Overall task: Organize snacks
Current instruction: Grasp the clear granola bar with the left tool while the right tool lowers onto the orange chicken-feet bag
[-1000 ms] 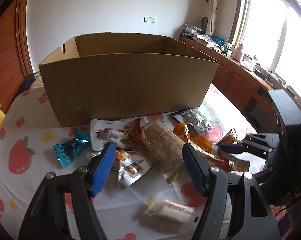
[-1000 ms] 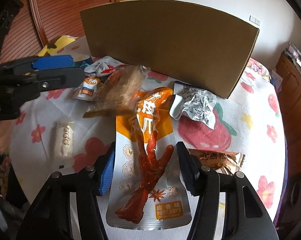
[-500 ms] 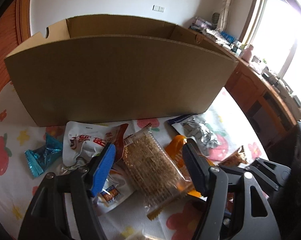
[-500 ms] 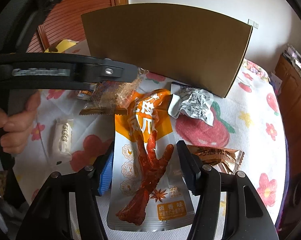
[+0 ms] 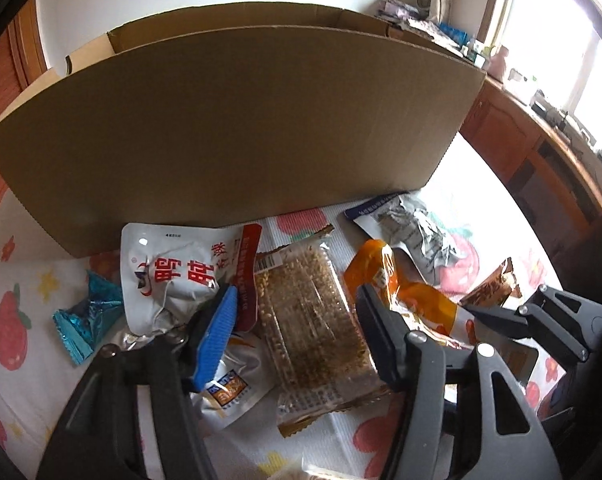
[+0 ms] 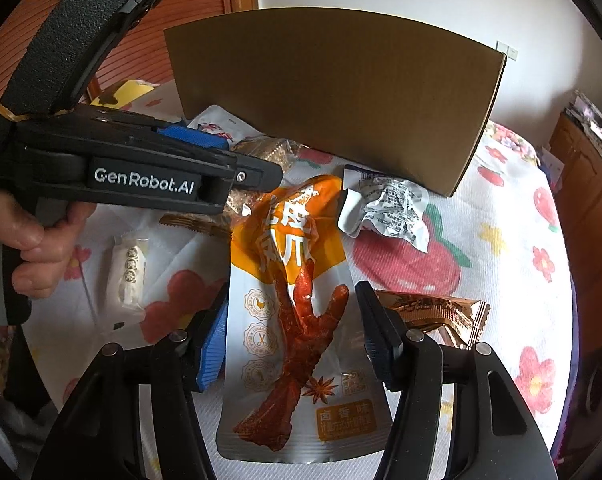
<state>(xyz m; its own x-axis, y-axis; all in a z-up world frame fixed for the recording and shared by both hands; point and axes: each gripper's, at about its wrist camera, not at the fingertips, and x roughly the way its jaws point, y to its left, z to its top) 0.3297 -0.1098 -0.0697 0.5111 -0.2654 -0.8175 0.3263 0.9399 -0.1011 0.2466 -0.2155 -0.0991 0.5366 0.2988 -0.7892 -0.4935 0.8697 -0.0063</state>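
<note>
Two grippers hover over our snacks on the flowered tablecloth (image 6: 513, 216), before the cardboard box (image 5: 237, 128). Our left gripper (image 5: 295, 316), jaws just narrowing but still spread, straddles the clear cracker pack (image 5: 313, 320) without pinching it. Our right gripper (image 6: 291, 320) stands spread around the chicken-foot pouch (image 6: 297, 320), not squeezing.

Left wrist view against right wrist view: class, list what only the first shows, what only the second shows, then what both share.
Only the left wrist view shows the blue foil packet and the window.

Only the right wrist view shows the small white packet and the person's hand gripping the left gripper's handle.

Both show the cardboard box, the clear cracker pack, the orange chicken-foot pouch, the crumpled silver packet and the copper wrapper.
</note>
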